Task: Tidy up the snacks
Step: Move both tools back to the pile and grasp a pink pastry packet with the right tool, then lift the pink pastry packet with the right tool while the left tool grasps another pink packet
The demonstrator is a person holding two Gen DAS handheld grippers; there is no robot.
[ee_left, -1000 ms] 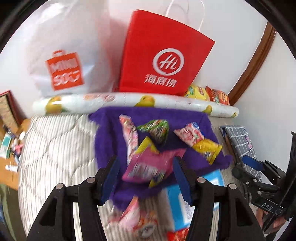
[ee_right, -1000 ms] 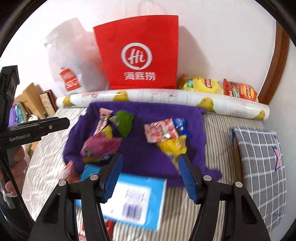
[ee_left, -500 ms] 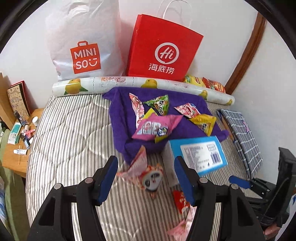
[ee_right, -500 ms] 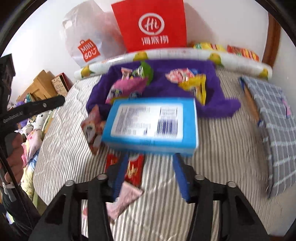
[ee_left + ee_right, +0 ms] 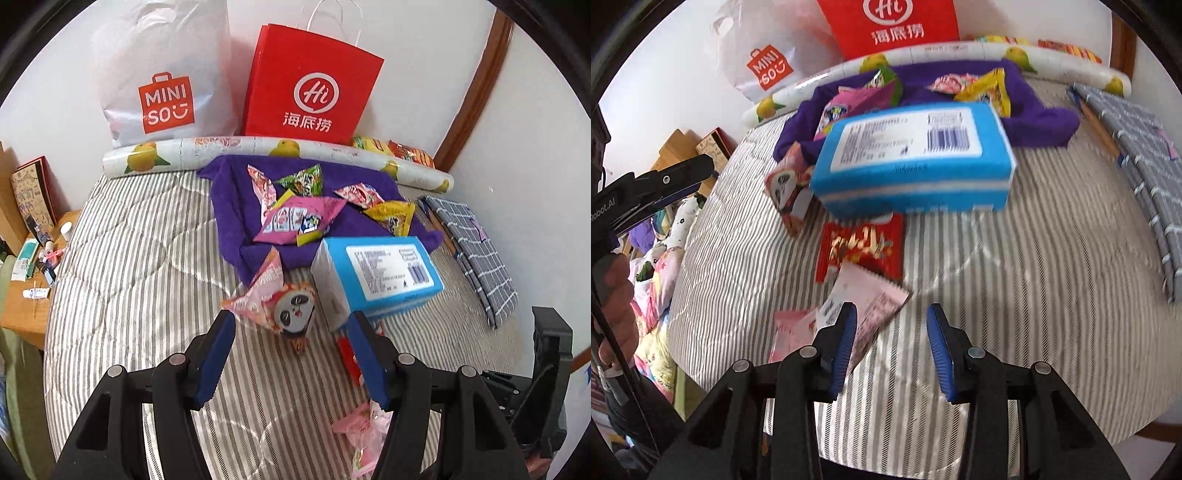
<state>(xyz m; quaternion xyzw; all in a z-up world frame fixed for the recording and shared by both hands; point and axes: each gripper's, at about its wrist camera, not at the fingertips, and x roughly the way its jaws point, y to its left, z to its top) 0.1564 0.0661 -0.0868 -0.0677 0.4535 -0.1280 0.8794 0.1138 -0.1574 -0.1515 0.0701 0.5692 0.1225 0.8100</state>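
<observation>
On the striped quilted mattress (image 5: 140,258) that fills most of both views, snacks lie scattered from the middle to 12 o'clock. My left gripper (image 5: 291,350) hovers above the stripes with its jaws wide and nothing between them; just beyond its tips, at 12 o'clock, sits the panda-faced snack pack (image 5: 284,302). At 1 o'clock from it the blue box (image 5: 376,273) rests label-up, its far edge against the purple cloth (image 5: 236,206). That cloth carries a magenta packet (image 5: 299,221), a green packet (image 5: 303,179) and a yellow packet (image 5: 391,216).

My right gripper (image 5: 890,339) is also spread, gripping nothing; its left pad lies over the corner of a pale pink wrapper (image 5: 864,302). Beyond that, at 12 o'clock, a red packet (image 5: 864,247) lies partly under the blue box (image 5: 916,155).

At the far edge of the bed a fruit-printed roll (image 5: 229,146) runs across. Behind it, against the white wall, stand a white Miniso bag (image 5: 162,81) at 11 o'clock and a red paper bag (image 5: 310,85) at 12. A grey checked cushion (image 5: 476,247) lies at 3 o'clock beside a brown wooden frame (image 5: 476,81). At 9 o'clock a wooden bedside table (image 5: 22,306) holds small toiletries.
</observation>
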